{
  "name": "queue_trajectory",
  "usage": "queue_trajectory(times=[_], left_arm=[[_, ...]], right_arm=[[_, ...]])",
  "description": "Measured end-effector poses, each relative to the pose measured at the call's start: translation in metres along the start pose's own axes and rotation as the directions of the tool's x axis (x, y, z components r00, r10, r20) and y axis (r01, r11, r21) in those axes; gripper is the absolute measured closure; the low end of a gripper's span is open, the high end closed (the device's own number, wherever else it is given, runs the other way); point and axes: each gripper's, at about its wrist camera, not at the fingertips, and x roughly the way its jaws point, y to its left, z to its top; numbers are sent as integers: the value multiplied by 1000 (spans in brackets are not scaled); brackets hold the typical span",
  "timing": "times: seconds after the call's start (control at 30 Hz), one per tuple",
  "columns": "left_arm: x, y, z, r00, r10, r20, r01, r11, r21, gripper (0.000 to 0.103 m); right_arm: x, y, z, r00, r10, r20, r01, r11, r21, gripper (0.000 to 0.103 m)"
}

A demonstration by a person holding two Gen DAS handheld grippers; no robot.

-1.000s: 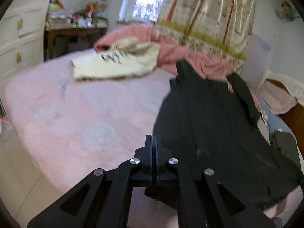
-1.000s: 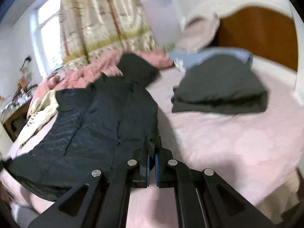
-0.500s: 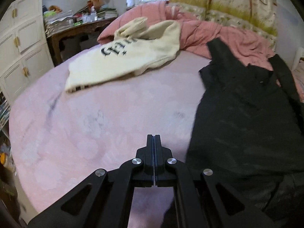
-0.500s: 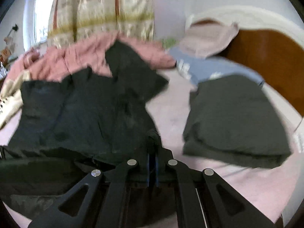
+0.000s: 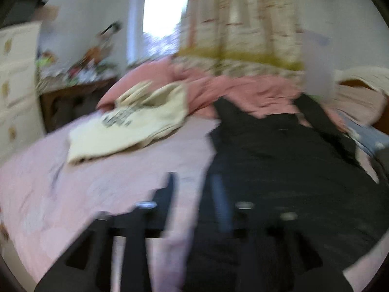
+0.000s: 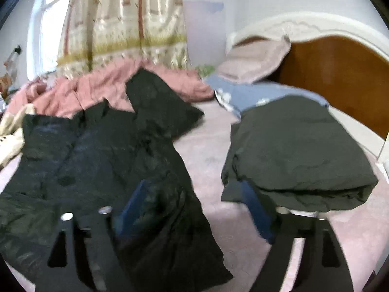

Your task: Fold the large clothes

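Black padded jacket point(image 6: 97, 160) lies spread flat on the pink bed point(image 6: 206, 150), beside the already folded dark garment point(image 6: 299, 150). Looks like the release step: both jaws have just been opening, right gripper point(image 6: 194, 209) wide, left gripper point(image 5: 194, 194) partway, nothing held. Next: re-grip a sleeve or edge to fold.

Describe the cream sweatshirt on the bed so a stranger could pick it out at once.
Start at the pink bed and look toward the window side, near the wooden desk. The cream sweatshirt lies there against the crumpled pink quilt. It is the only pale garment and has dark lettering; the coat beside it is black.
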Motion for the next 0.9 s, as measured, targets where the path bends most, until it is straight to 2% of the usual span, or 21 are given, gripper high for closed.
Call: queue_trajectory(times=[0.03, 0.1, 0.13, 0.17, 0.23, 0.27, 0.3, 0.33, 0.4, 0.5, 0.57, 0.63, 0.7, 0.73, 0.8, 0.83, 0.9], left_arm=[[-8, -11, -1, 999, -39, 7, 39, 999, 19, 43], [-19, -33, -2, 987, -159, -6, 159, 985, 59, 43], [-22, -44, -4, 974, -224, -28, 225, 971, 80, 43], [-20, -53, -6, 962, -267, -53, 271, 958, 92, 43], [-13, -72, -12, 915, -378, -142, 392, 915, 92, 43], [-7, -81, -18, 881, -433, -190, 452, 889, 69, 43], [-1, -88, -22, 863, -454, -221, 476, 878, 57, 43], [7, -94, -26, 859, -448, -249, 474, 879, 52, 43], [20, -104, -32, 864, -412, -290, 446, 893, 58, 43], [39, -111, -40, 906, -273, -323, 321, 941, 106, 43], [49, -110, -47, 920, -214, -330, 262, 959, 110, 43], [50, -107, -50, 924, -200, -327, 243, 965, 96, 43], [50, -107, -53, 937, -150, -316, 193, 975, 110, 43], [51, -106, -54, 945, -106, -309, 151, 980, 125, 44], [53, -100, -54, 946, -76, -314, 119, 986, 119, 47], [54, -97, -55, 948, -54, -314, 96, 988, 118, 47], [55, -89, -55, 956, 44, -289, -4, 990, 140, 47]], right_arm=[[-8, 4, 0, 1000, 21, 20, -21, 1000, -18, 15], [-17, 17, -1, 995, 93, 19, -92, 994, -63, 10], [-19, 24, -3, 991, 136, 0, -135, 987, -85, 1], [-20, 33, -8, 981, 192, -37, -195, 975, -110, 0], [-21, 46, -17, 951, 286, -119, -300, 946, -124, 0], [-20, 57, -24, 924, 341, -172, -365, 921, -137, 0], [-20, 67, -29, 908, 365, -205, -400, 902, -165, 0], [-20, 75, -34, 906, 365, -217, -406, 893, -195, 0], [-23, 93, -40, 914, 346, -211, -393, 881, -263, 0], [-19, 104, -47, 936, 286, -205, -339, 890, -305, 0], [-1, 104, -50, 938, 222, -265, -298, 907, -298, 0], [16, 102, -56, 923, 183, -339, -281, 922, -267, 0], [25, 98, -55, 906, 195, -376, -291, 932, -217, 0], [24, 93, -53, 912, 184, -367, -271, 941, -203, 0], [24, 79, -50, 930, 136, -343, -199, 968, -156, 0], [28, 69, -48, 930, 116, -348, -165, 979, -115, 0], [37, 50, -47, 917, 119, -382, -138, 990, -24, 0]])
